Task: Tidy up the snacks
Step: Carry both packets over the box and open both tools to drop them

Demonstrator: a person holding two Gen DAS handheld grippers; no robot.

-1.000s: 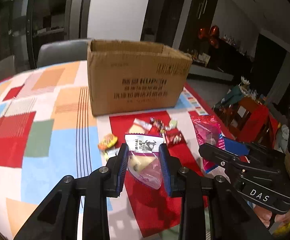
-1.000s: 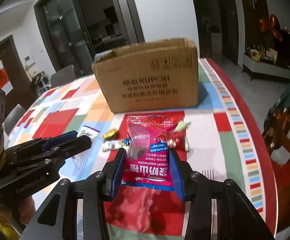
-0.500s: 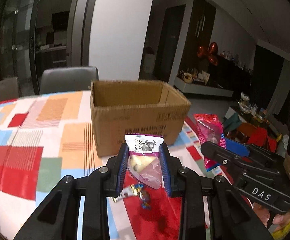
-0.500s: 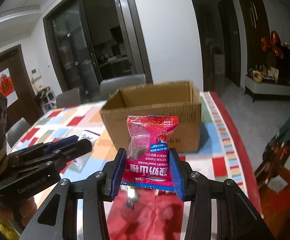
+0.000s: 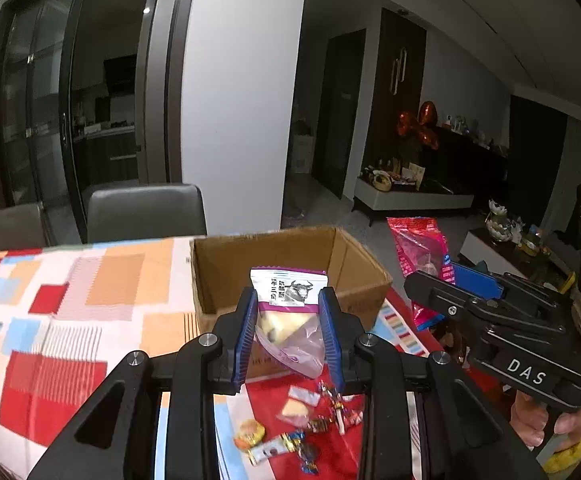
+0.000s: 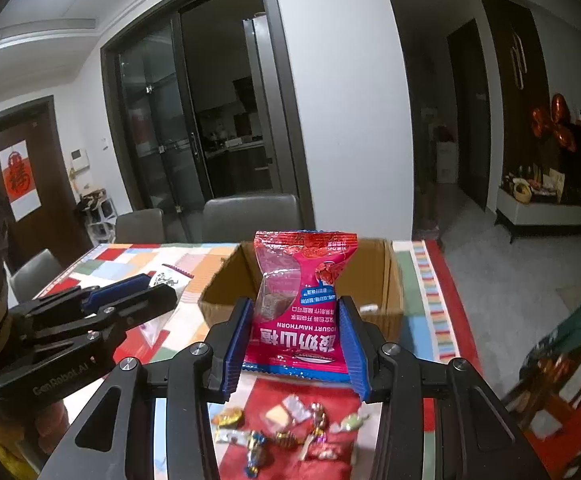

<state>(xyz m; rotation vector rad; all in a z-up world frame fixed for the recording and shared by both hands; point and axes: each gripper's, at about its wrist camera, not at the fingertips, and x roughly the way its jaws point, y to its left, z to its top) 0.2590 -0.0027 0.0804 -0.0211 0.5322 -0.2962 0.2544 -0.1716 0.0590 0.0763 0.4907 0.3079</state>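
left gripper [image 5: 289,326] clamps a purple-and-white snack pouch [image 5: 288,312] upright between its blue pads, raised off the table in front of the open cardboard box [image 5: 286,264]. right gripper [image 6: 295,338] pinches a red hawthorn snack bag [image 6: 302,300], also lifted before the box. loose wrapped candies [image 6: 286,428] lie on the patchwork tablecloth [image 5: 50,304] below both grippers. grey chairs [image 5: 146,208] stand behind the table.

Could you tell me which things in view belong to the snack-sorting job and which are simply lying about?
Part of the job:
- purple-topped snack pouch, held in the left gripper
- red hawthorn packet, held in the right gripper
- open cardboard box
- loose wrapped candies on the tablecloth

Just lying about:
- grey dining chairs
- red balloons
- cluttered sideboard
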